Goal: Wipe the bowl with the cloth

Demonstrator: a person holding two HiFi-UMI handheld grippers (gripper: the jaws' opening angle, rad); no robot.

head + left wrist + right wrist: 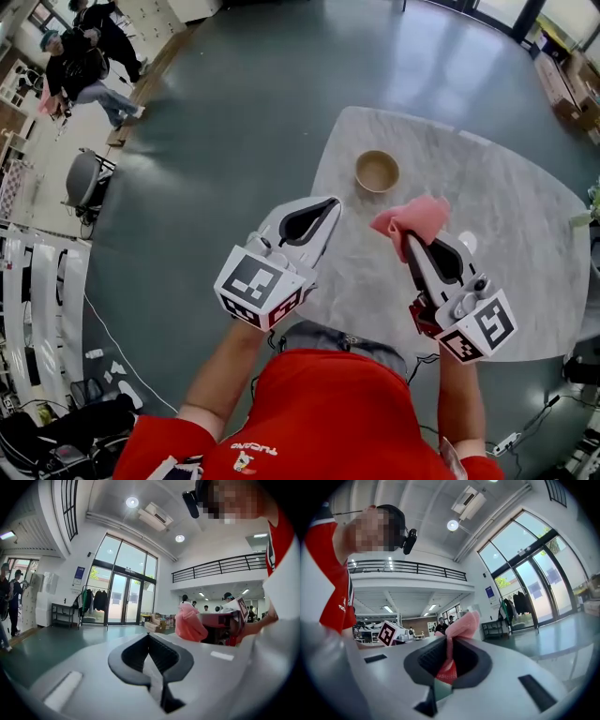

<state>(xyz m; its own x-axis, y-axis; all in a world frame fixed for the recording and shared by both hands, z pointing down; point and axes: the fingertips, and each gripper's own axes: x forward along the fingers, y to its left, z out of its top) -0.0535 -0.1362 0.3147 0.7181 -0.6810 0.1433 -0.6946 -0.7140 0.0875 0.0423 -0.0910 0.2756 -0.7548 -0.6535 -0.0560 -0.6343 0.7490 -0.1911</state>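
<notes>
The bowl (377, 172) stands on the marble table (511, 220), just beyond both grippers. The right gripper (411, 242), held level, clamps the pink cloth (414, 216). The left gripper (328, 203) is clenched on nothing, level beside it. A grey-green floor (234, 112) surrounds the table.

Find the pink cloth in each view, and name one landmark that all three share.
Head view: the pink cloth is right of centre, bunched at the tip of the right claw, below and right of the bowl.
Left gripper view: cloth right of centre, mid-height.
Right gripper view: cloth at centre, pinched between the jaws.
Shared landmark: the red shirt, at the bottom, right edge and left edge respectively.
</notes>
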